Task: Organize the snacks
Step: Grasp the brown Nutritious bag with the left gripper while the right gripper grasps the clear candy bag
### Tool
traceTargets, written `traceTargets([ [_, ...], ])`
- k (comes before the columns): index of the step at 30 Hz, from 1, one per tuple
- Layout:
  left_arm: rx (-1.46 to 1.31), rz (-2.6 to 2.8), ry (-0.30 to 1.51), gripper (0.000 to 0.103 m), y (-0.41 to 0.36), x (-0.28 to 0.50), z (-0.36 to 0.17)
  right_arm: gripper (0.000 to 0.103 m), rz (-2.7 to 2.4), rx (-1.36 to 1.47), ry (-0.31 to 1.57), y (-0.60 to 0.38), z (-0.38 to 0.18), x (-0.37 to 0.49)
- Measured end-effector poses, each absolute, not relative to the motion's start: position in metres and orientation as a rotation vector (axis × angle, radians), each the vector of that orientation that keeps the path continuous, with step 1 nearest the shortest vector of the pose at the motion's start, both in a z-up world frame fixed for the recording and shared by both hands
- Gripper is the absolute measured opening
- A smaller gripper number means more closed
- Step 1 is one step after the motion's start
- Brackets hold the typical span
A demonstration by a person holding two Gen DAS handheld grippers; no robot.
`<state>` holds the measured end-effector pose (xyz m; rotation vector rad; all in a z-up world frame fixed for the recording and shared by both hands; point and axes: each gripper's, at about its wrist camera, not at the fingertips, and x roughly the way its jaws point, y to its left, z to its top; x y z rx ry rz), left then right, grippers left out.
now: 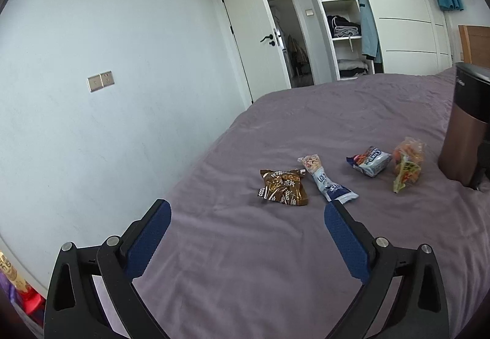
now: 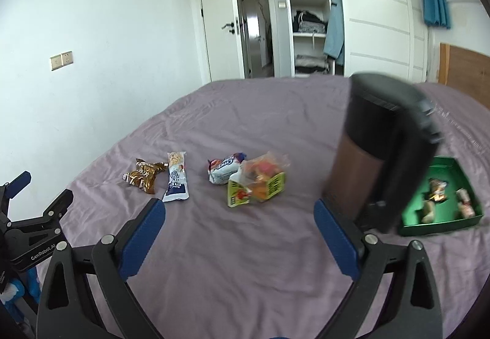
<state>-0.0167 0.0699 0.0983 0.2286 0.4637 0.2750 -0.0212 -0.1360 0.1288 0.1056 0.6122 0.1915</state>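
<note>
Both grippers, left and right, low over purple bedsheet, jaws spread wide, nothing between. Beyond: white wardrobe, open door. Brown-and-black flask upright beside right fingertip, partly hiding green tray. Across mid-bed, apart: orange bag, white-blue packet, brown packet, and long bar pointing away.

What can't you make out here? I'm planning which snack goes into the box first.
- Green box: out of the left wrist view; in the right wrist view the brown-and-black flask hides its left part.
- Wrapped items in it: too small to identify.
- Brown snack packet: print too small to read.
</note>
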Motion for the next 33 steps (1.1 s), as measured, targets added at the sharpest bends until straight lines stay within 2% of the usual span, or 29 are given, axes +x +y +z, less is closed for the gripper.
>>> traceTargets([
  [5, 0.229, 0.257, 0.504, 0.099, 0.078, 0.033, 0.082, 0.103, 0.151, 0.095, 0.637, -0.116, 0.101, 0.018],
  [14, 0.053, 0.218, 0.584, 0.099, 0.105, 0.124, 0.053, 0.103, 0.055, 0.116, 0.675, -0.107, 0.065, 0.08],
  [33, -0.046, 0.196, 0.723, 0.099, 0.122, 0.19, 0.007, 0.103, -0.056, 0.169, 0.754, -0.13, 0.018, 0.153],
])
